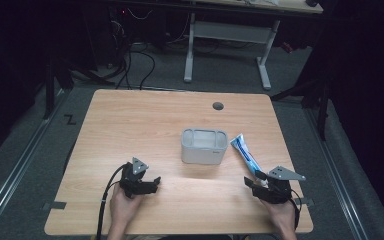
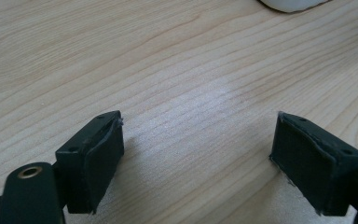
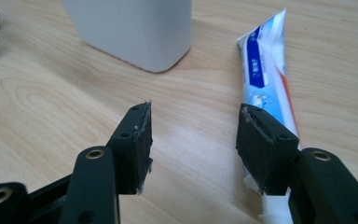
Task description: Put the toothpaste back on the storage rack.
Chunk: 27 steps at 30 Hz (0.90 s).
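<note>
Toothpaste tube (image 1: 245, 153) lies flat on table (image 1: 145, 120), right of white container (image 1: 204, 146), cap end under right gripper (image 1: 256, 183). Right gripper low, jaws apart, one jaw over the tube, not clamping. Left gripper (image 1: 152, 183) rests low, jaws wide over bare wood.

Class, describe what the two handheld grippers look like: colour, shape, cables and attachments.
Both are black. The left gripper carries a grey three-cornered plate and trails a black cable; its jaws end in blocky dark pads with screw holes. The right gripper has a similar grey plate and matching padded jaws.
</note>
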Each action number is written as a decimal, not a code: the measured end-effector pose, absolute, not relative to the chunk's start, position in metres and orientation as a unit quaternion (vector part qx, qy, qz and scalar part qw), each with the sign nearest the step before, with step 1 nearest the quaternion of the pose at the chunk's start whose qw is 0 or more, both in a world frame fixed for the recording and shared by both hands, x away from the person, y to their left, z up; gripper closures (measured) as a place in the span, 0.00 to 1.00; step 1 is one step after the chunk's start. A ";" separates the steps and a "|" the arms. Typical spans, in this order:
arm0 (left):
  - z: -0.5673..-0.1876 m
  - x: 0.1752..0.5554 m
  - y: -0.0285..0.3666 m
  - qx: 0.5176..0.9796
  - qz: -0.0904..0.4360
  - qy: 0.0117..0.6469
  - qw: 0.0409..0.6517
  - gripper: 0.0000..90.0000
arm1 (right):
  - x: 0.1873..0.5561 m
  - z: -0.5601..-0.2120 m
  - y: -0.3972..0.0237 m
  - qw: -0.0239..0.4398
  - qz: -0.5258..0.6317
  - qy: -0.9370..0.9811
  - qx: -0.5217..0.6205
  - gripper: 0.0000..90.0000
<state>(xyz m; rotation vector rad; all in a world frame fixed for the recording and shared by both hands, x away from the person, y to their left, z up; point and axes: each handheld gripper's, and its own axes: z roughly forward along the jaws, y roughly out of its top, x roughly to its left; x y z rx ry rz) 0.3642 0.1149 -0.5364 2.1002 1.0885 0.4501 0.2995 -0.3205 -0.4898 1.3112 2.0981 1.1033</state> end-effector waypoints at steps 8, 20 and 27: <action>-0.536 0.364 0.115 0.814 0.174 0.422 0.359 0.19 | 0.313 -0.483 -0.324 0.223 0.393 0.755 0.475 0.56; -0.536 0.364 0.115 0.814 0.174 0.422 0.359 0.19 | 0.347 -0.474 -0.326 0.230 0.359 0.758 0.494 0.57; -0.536 0.364 0.115 0.814 0.175 0.422 0.359 0.19 | 0.362 -0.473 -0.321 0.232 0.345 0.766 0.490 0.57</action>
